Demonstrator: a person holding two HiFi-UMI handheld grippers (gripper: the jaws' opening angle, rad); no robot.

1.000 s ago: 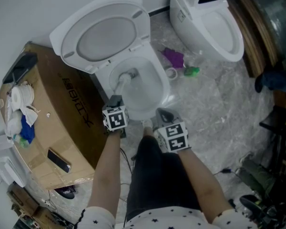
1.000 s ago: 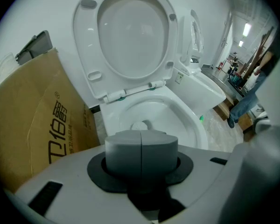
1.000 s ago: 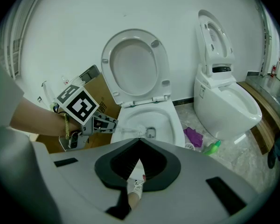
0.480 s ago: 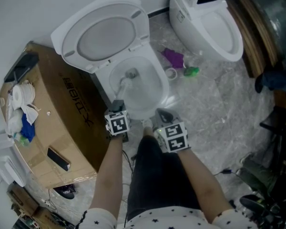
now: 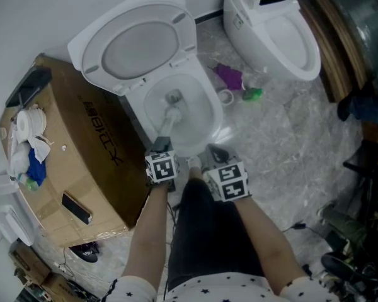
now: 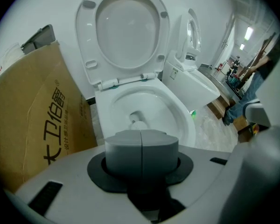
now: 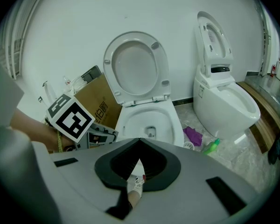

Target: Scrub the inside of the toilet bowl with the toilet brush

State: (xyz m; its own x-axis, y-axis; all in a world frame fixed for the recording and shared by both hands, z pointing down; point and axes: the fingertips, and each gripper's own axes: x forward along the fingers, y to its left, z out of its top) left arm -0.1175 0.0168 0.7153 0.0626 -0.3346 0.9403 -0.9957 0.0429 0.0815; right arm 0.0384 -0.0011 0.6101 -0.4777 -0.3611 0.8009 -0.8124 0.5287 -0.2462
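A white toilet [image 5: 205, 128] stands with its lid and seat [image 5: 138, 43] raised. In the head view the toilet brush [image 5: 169, 119] slants into the bowl, its head near the drain [image 5: 174, 97]. My left gripper [image 5: 160, 145] is shut on the brush's handle at the bowl's near rim. In the left gripper view the grey handle end [image 6: 141, 146] fills the jaws, and the brush head [image 6: 139, 123] shows low in the bowl [image 6: 177, 111]. My right gripper [image 5: 215, 151] hovers by the rim's near right, shut and holding nothing [image 7: 139, 146]. The left gripper's marker cube [image 7: 70, 117] shows beside it.
A cardboard box [image 5: 69, 150] with tissue and a phone on top presses against the toilet's left side. A second toilet [image 5: 283, 30] stands at the back right. A purple cloth [image 5: 229, 75] and a green bottle [image 5: 253, 94] lie on the marble floor between them. The person's legs are below the grippers.
My left gripper has drawn back toward the person and to the right. The brush has swung from the bowl's left wall toward the middle near the drain. The right gripper has stayed still.
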